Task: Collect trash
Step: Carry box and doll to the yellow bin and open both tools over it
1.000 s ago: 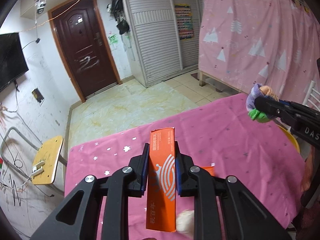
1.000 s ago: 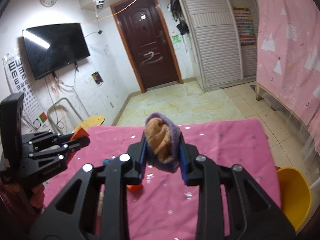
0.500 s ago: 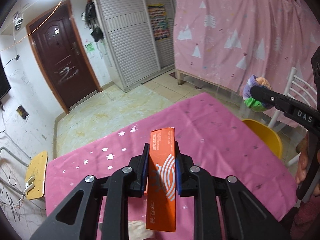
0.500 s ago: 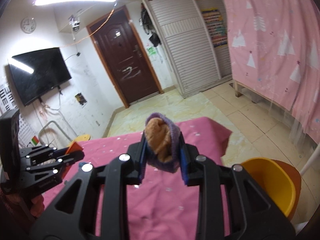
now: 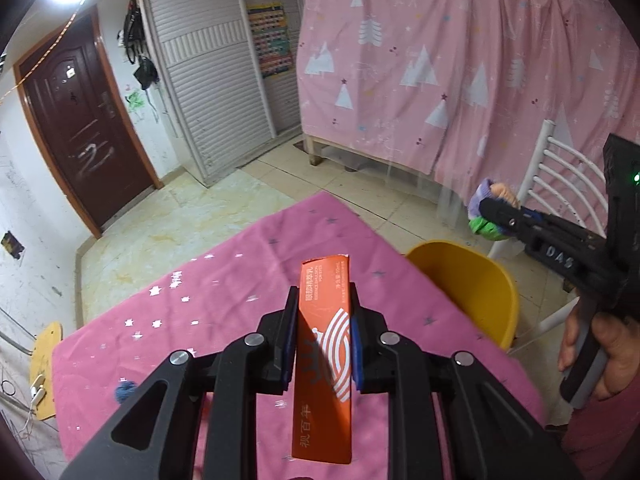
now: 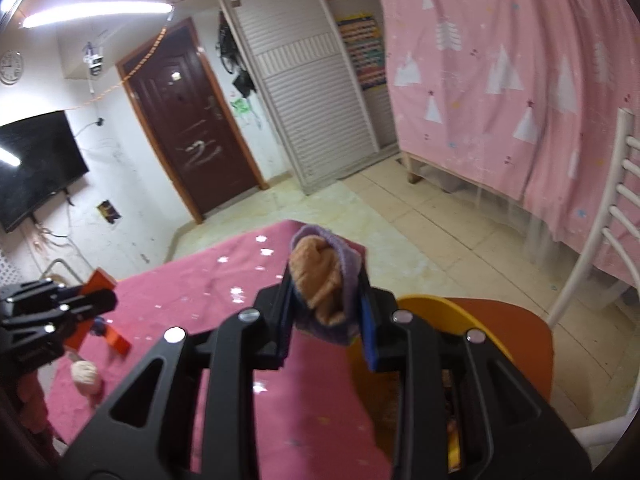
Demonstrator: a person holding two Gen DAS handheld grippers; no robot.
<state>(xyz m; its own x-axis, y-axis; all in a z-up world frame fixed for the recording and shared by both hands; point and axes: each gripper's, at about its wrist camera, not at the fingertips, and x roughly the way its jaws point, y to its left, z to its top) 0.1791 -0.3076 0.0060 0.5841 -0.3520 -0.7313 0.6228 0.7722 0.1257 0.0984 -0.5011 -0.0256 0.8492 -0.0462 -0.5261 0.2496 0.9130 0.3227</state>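
Observation:
My left gripper (image 5: 322, 308) is shut on a long orange carton (image 5: 325, 344) and holds it above the pink tablecloth (image 5: 200, 312). My right gripper (image 6: 326, 284) is shut on a purple and tan cloth wad (image 6: 320, 276), above the rim of a yellow bin (image 6: 436, 312). In the left wrist view the right gripper (image 5: 494, 216) with the wad (image 5: 490, 196) hangs just past the yellow bin (image 5: 472, 284), off the table's right edge. The left gripper (image 6: 80, 304) shows at the left of the right wrist view.
A small orange piece (image 6: 118, 342), a beige ball (image 6: 84, 376) and a blue pom-pom (image 5: 126, 392) lie on the cloth. The bin sits on an orange chair seat (image 6: 520, 332) with a white back (image 5: 560, 184). A pink curtain (image 5: 460, 60) hangs behind.
Both grippers have swung to the right, toward the table's right edge. The yellow bin has come into full view. The right gripper now hovers over it with the wad.

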